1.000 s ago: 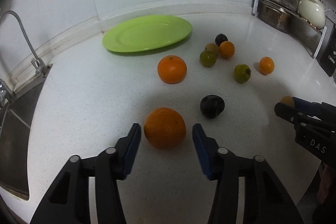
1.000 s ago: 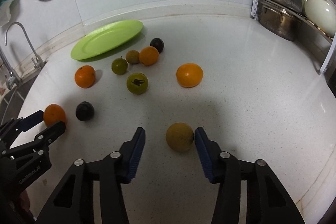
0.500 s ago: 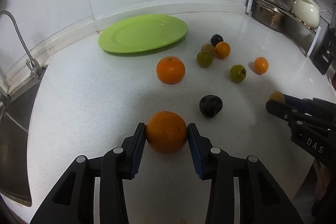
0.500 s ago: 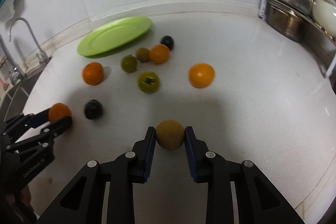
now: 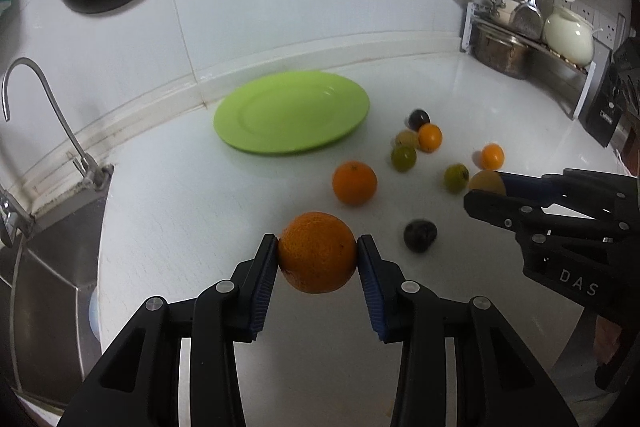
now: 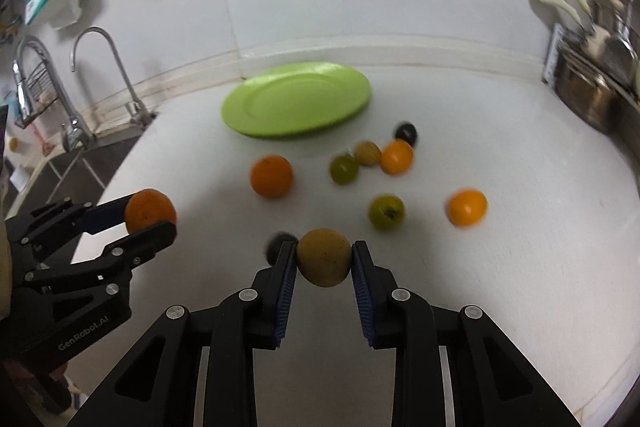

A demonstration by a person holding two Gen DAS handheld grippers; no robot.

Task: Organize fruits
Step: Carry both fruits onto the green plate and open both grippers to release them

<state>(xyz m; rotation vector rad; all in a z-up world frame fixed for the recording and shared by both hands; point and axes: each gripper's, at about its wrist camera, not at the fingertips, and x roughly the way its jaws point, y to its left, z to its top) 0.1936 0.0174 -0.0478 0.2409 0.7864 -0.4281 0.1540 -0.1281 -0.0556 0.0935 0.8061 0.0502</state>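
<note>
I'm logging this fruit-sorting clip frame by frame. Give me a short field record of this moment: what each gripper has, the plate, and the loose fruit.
left gripper: shut on large orange
right gripper: shut on yellow-brown fruit
green plate: no fruit on it, near the back wall
loose fruit on counter: seven, among them an orange and a dark plum
sink: at the counter's left edge
</note>
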